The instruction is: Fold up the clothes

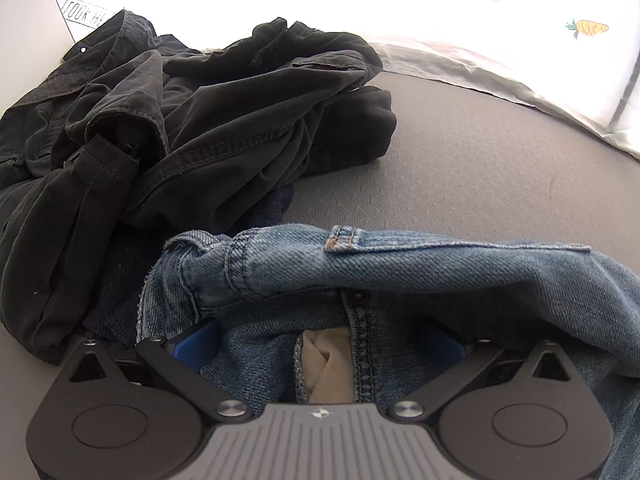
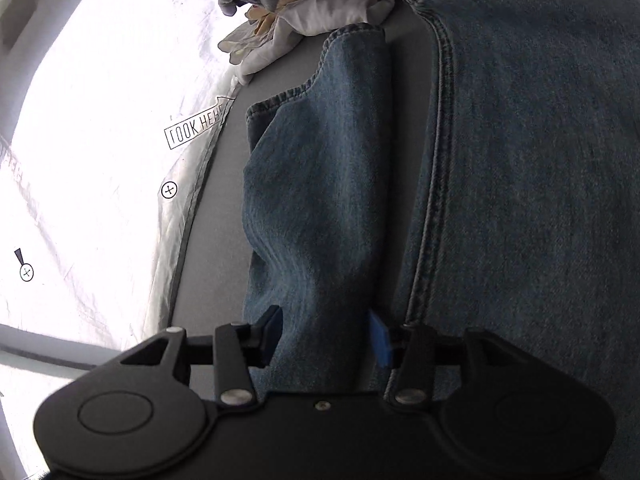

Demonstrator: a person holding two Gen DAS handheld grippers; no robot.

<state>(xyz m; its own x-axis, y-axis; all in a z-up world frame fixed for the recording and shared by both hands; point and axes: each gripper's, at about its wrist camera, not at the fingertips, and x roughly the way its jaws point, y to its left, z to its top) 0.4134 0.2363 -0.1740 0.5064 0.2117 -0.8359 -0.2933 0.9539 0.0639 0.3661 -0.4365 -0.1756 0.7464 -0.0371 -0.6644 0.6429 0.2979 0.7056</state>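
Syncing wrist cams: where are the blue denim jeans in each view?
Left wrist: blue denim jeans fill the lower centre and right, waistband end bunched between the left gripper fingers.
Right wrist: the jeans fill the right half, one leg running up the centre from between the right gripper fingers.
Shared landmark: the white printed sheet reading "LOOK HERE", upper left in both.

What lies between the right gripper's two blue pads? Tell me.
In the right wrist view, a fold of the blue jeans runs between the right gripper's pads; the jaws stand apart, not visibly pressing it.
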